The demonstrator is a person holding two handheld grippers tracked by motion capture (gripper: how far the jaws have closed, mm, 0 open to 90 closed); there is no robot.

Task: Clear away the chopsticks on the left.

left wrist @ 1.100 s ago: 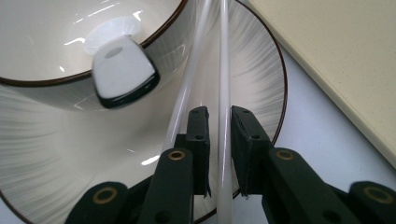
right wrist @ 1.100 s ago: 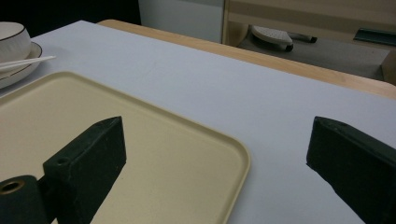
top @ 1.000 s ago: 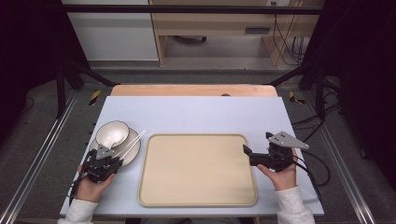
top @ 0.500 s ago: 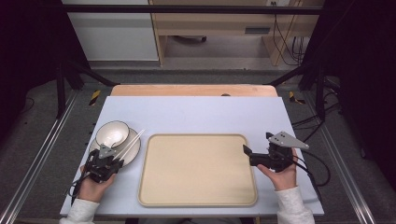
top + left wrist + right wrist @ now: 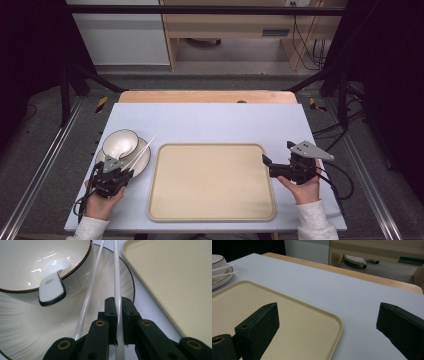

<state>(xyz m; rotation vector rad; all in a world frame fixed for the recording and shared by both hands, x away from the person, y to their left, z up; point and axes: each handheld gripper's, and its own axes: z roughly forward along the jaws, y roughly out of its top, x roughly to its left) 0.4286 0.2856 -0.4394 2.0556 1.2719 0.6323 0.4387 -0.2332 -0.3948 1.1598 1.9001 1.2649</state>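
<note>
A white bowl (image 5: 120, 142) with a dark rim stands on a ribbed white plate (image 5: 143, 162) at the table's left. A white spoon (image 5: 51, 288) leans out of the bowl. Two white chopsticks (image 5: 142, 150) lie across the plate's right side. My left gripper (image 5: 121, 173) is at the plate's near edge, shut on the right chopstick (image 5: 117, 277). The other chopstick (image 5: 87, 297) lies loose just left of the jaws. My right gripper (image 5: 276, 154) stands open by the right edge of the beige tray (image 5: 210, 210), with nothing between its jaws.
The beige tray lies in the middle of the pale blue table (image 5: 210, 122), with its rim (image 5: 150, 282) close to the plate. A wooden strip (image 5: 205, 96) runs along the table's far edge. Metal frame bars (image 5: 45, 165) flank both sides.
The left gripper has shifted slightly toward the plate and the chopsticks. The right hand and gripper have stayed where they were.
</note>
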